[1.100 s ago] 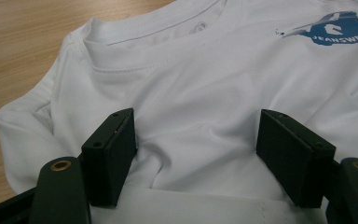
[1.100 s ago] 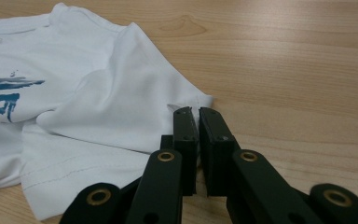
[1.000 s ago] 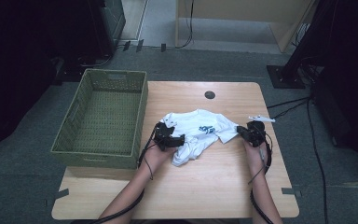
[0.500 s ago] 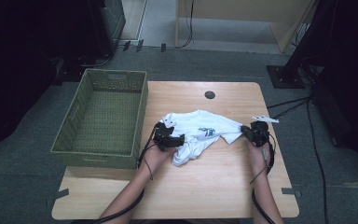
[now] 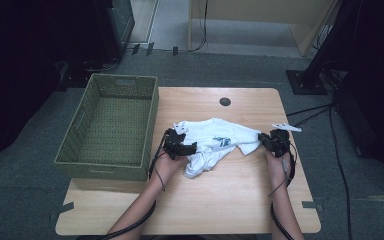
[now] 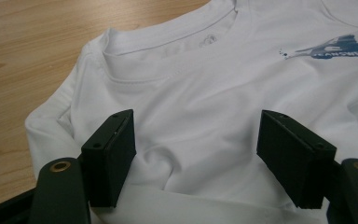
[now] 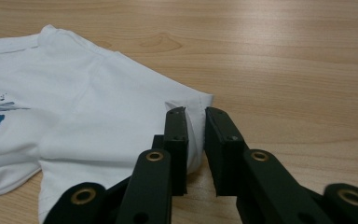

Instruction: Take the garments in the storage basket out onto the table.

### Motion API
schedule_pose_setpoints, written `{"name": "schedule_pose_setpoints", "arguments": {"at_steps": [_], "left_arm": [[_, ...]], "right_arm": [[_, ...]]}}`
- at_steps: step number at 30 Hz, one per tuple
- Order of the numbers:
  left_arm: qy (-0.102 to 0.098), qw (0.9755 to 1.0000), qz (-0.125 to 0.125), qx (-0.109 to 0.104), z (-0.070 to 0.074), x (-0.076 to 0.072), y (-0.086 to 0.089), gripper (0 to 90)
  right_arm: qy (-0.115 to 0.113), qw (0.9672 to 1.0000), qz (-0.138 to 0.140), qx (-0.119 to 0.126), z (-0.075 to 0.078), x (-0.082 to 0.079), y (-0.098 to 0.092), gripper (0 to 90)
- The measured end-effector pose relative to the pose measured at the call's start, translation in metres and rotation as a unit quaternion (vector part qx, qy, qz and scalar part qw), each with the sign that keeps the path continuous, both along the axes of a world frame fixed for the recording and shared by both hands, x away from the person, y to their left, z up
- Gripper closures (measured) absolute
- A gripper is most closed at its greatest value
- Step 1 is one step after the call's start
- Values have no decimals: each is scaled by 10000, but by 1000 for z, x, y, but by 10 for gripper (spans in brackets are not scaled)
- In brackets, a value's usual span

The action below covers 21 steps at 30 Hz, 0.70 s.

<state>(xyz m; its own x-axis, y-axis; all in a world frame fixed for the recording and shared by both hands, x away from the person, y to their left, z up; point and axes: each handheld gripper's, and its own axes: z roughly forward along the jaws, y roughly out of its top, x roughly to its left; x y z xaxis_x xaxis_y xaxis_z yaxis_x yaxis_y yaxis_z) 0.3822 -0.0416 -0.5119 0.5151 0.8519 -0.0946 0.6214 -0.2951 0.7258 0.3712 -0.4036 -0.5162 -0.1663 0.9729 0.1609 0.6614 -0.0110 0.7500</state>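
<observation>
Lying in the middle of the wooden table [image 5: 230,200], the white T-shirt [image 5: 215,142] is crumpled, with a blue print on its front. The left gripper [image 5: 192,148] sits at the shirt's left side, near the collar. Its fingers [image 6: 109,156] are spread wide, with shirt cloth bunched between them but not squeezed. The right gripper [image 5: 261,141] is at the shirt's right sleeve. Its fingers [image 7: 177,140] have just been opening a little. They stand close together with a small gap, and the sleeve's edge sits between them without being pinched tight. A green woven basket [image 5: 80,150] stands at the left edge of the table, just beside the left gripper.
</observation>
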Motion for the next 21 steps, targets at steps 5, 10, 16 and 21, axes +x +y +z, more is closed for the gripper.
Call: {"name": "schedule_pose_setpoints", "arguments": {"at_steps": [5,10,16,21], "left_arm": [[-98,9998,-176,-63,7,-4,0,285],[-81,9998,-134,-104,11,-7,-1,285],[7,9999,-105,-97,9,-10,1,285],[-103,9999,48,-78,14,-14,4,285]], "right_arm": [[-139,9999,2,-22,7,-5,0,727],[-161,9998,120,-6,12,-9,4,728],[-145,9996,250,-42,12,-10,14,727],[-152,9993,346,-9,12,-11,21,713]]}}
